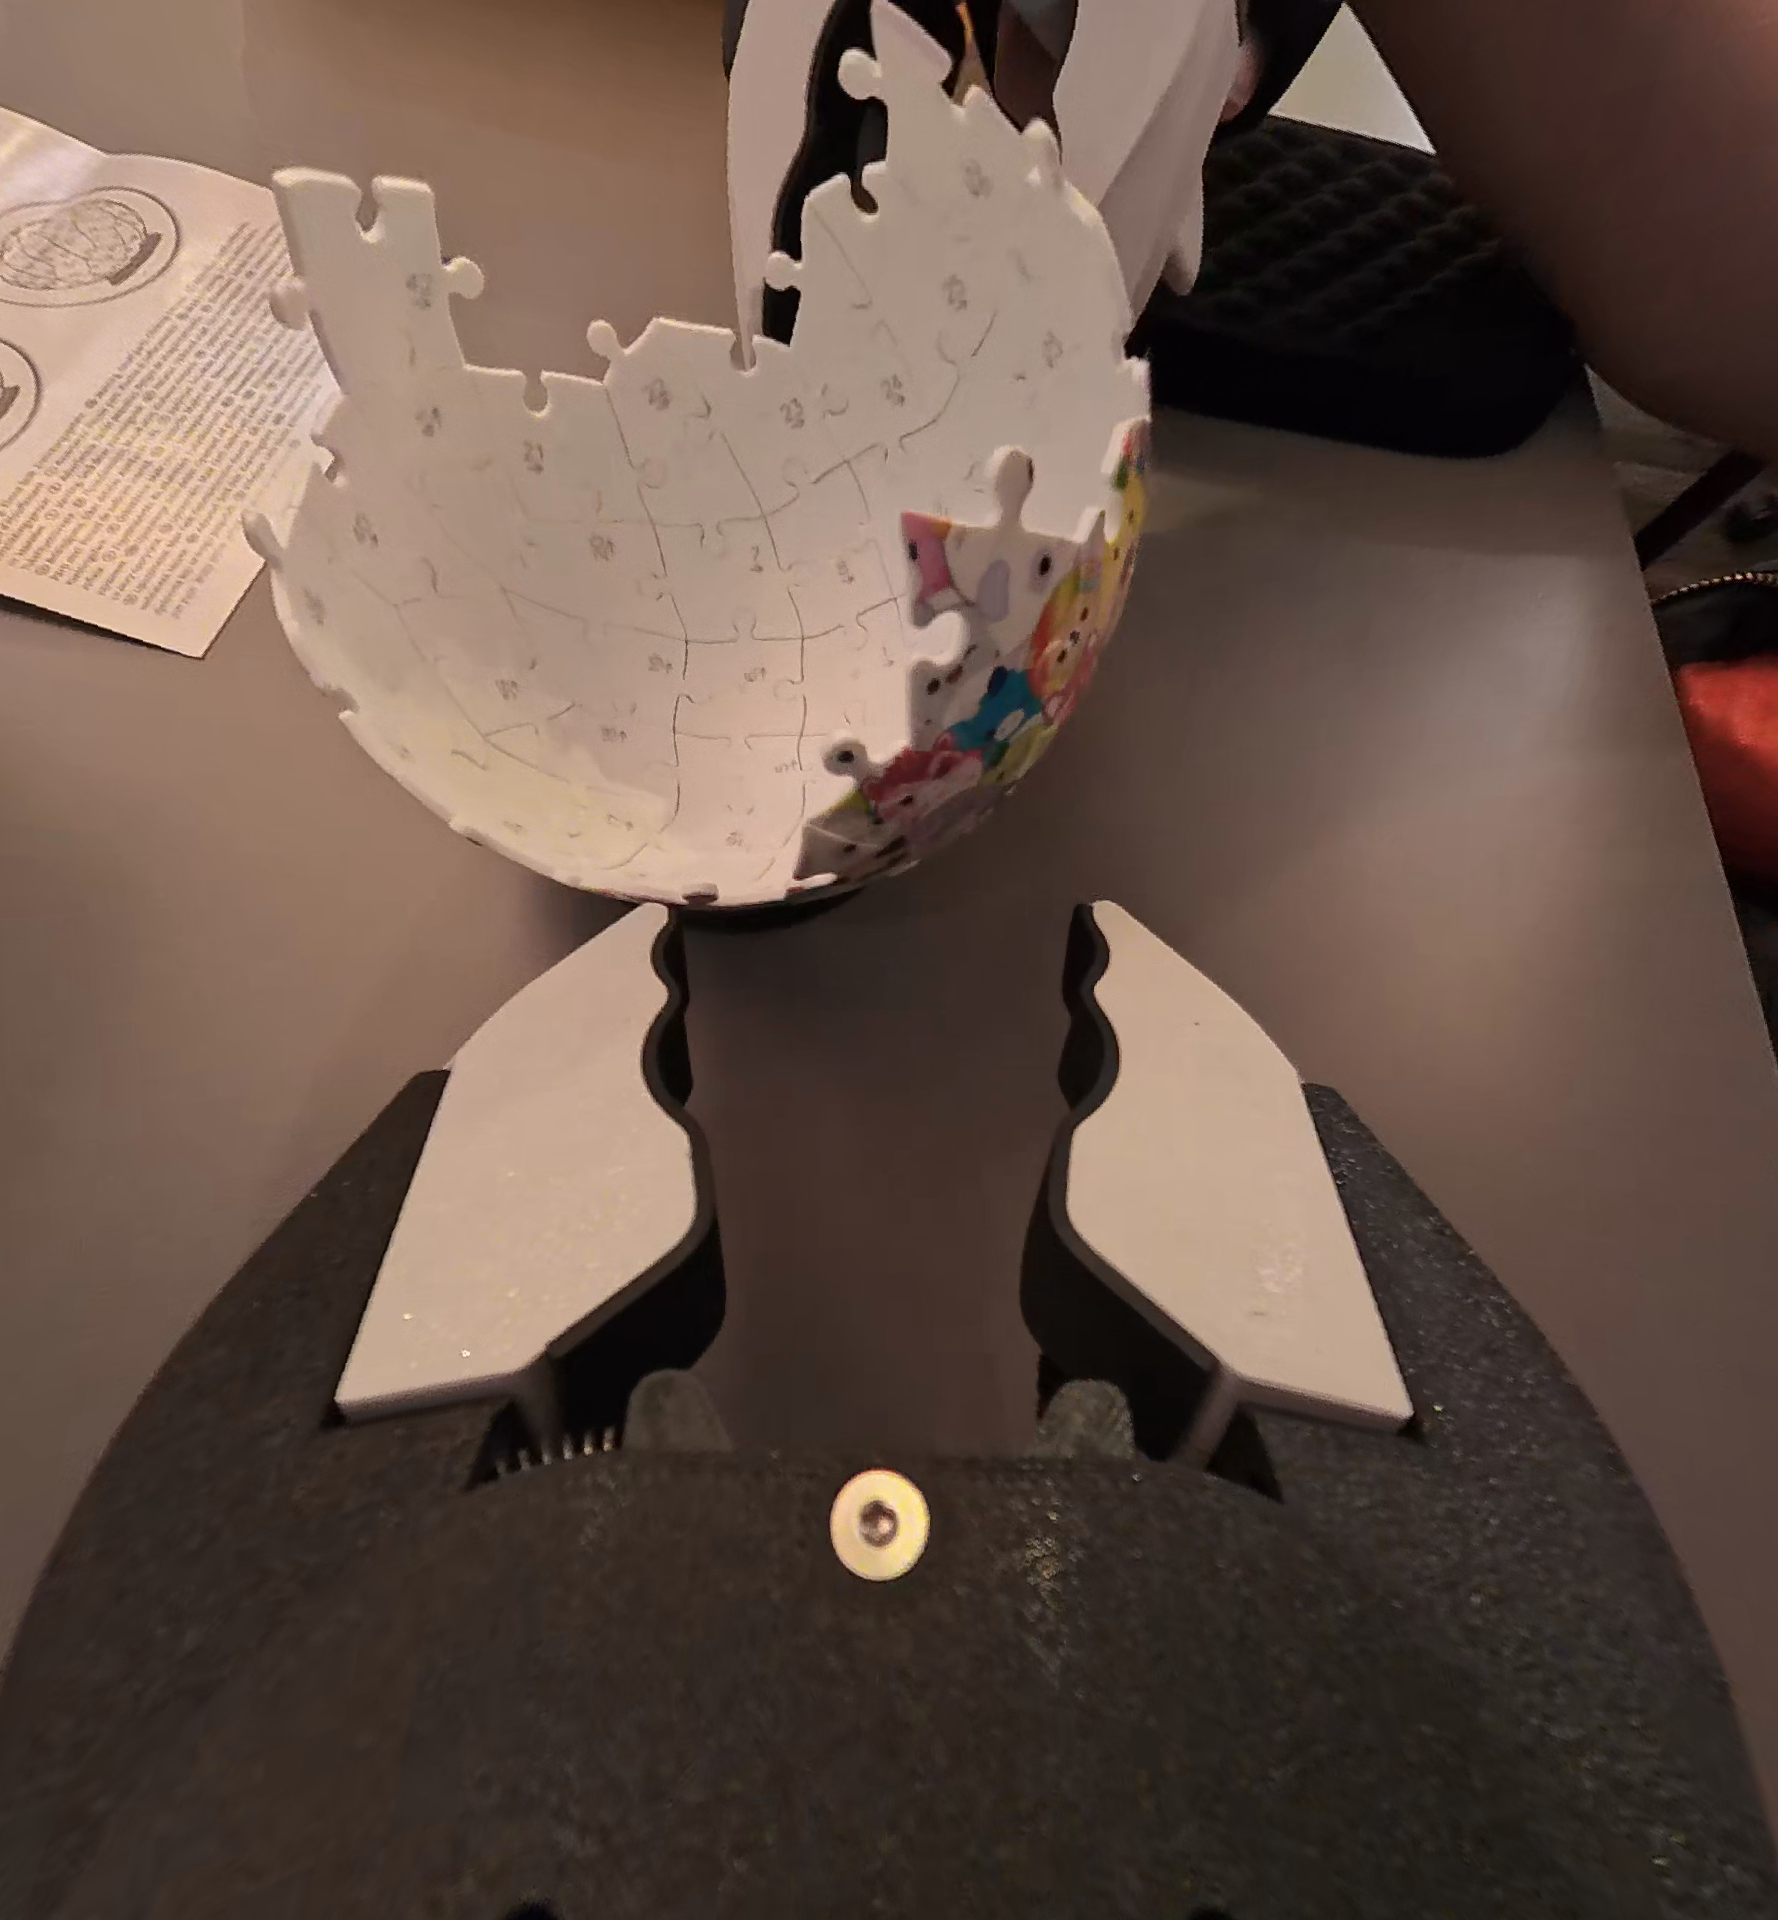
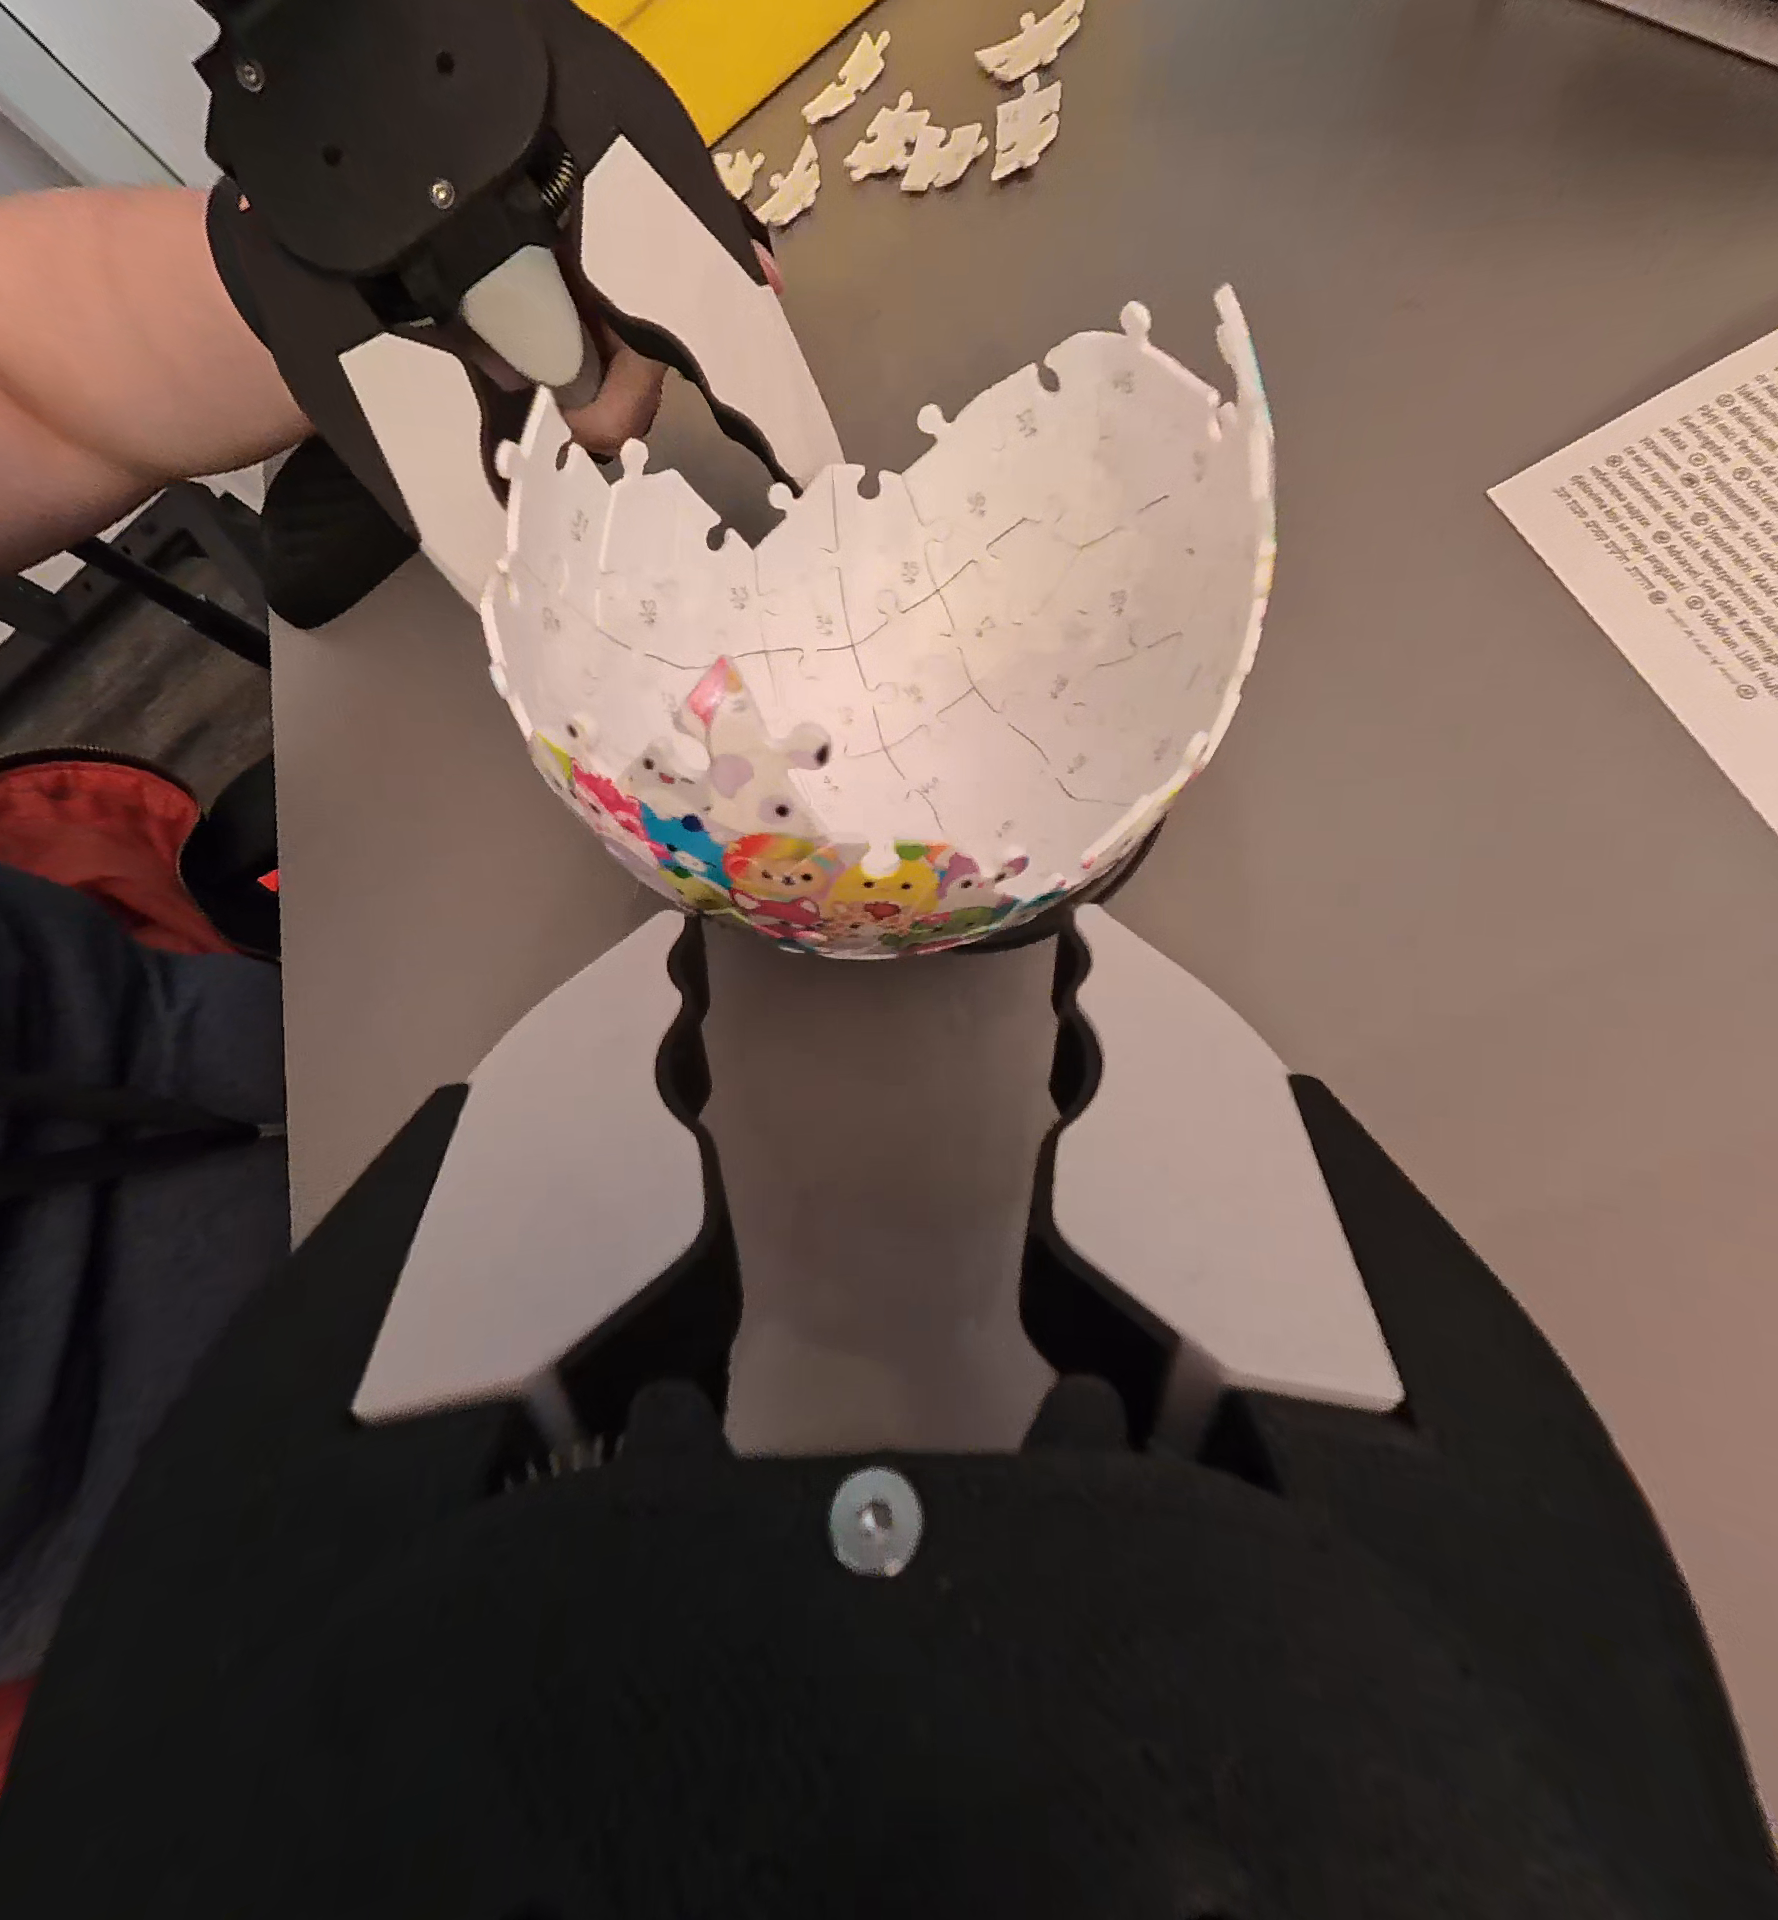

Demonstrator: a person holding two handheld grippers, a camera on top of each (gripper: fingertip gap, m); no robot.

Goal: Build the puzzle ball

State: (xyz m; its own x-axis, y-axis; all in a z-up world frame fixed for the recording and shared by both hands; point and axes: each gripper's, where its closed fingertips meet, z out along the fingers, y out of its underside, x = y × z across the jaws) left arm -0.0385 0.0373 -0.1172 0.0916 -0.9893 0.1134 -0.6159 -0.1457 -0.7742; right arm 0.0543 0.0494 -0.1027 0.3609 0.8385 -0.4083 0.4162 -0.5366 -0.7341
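The half-built puzzle ball (image 1: 656,582) is an open bowl, white and numbered inside, with colourful cartoon print outside. It rests on a dark stand (image 1: 729,920) on the grey table. A printed piece (image 1: 999,561) stands up from the rim of its low wall. My left gripper (image 1: 874,925) is open and empty, its tips just short of the ball's base. My right gripper (image 2: 877,930) is open and empty on the opposite side of the ball (image 2: 968,644). Each gripper's white fingers (image 1: 750,208) (image 2: 719,343) show behind the ball in the other's view.
Several loose white puzzle pieces (image 2: 916,135) lie beside a yellow sheet (image 2: 739,52). A printed instruction sheet (image 1: 85,364) (image 2: 1695,540) lies flat beside the ball. The table edge (image 2: 282,935) runs close by, with an orange-red bag (image 2: 64,831) and a black foam case (image 1: 1332,260) beyond it. Tip to tip, the grippers are about 11 centimetres apart. From the left gripper's tips to the printed piece (image 1: 999,561) is close to 7 centimetres.
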